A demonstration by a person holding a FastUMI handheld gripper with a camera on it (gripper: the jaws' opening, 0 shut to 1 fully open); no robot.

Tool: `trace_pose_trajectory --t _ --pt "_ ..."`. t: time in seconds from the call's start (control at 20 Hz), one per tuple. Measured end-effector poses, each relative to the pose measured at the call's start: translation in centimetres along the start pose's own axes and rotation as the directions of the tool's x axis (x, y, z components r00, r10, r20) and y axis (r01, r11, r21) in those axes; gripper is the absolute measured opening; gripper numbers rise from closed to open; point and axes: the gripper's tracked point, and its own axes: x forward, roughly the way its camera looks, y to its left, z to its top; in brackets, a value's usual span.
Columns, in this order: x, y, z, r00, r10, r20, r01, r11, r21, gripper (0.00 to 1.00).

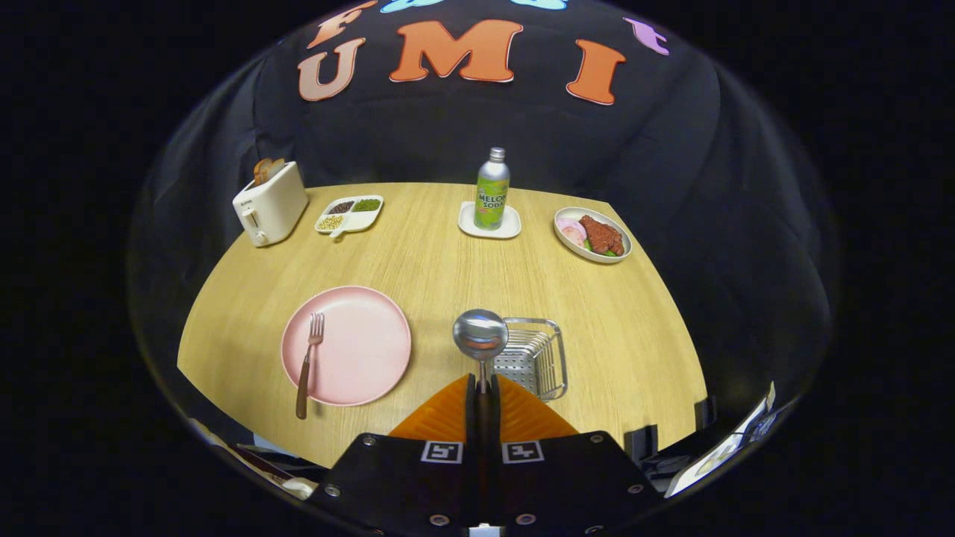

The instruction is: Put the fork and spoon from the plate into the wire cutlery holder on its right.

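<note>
Gripper view: gripper (483,388) clamped tight on the spoon (481,337) handle, bowl upright just ahead of the fingertips, over the wire cutlery holder (539,358). Fork (307,363) lying on the pink plate (358,350), left of the holder, on the wooden table (433,261).

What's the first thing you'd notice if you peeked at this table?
The shiny spoon stands out first, held up by its handle in the shut gripper, in front of the wire cutlery holder. Next comes the big pink plate to the left, with the fork lying on its left edge.
</note>
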Motion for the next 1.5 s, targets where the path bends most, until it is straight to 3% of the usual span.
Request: trace_pose_trajectory --t 0.35,0.8,1.05,1.5 --pt "0.6 -2.3 -0.3 0.979 0.009 -0.204 -0.022 0.998 -0.058 0.05" --pt "4.5 -2.9 -1.8 0.897 0.022 -0.44 -0.061 0.995 -0.073 0.05" --pt "6.3 -2.9 -2.9 0.86 0.036 -0.51 -0.055 0.998 -0.023 0.05" --pt "7.9 -2.3 -2.5 0.87 0.056 -0.489 -0.045 0.998 0.033 0.08"
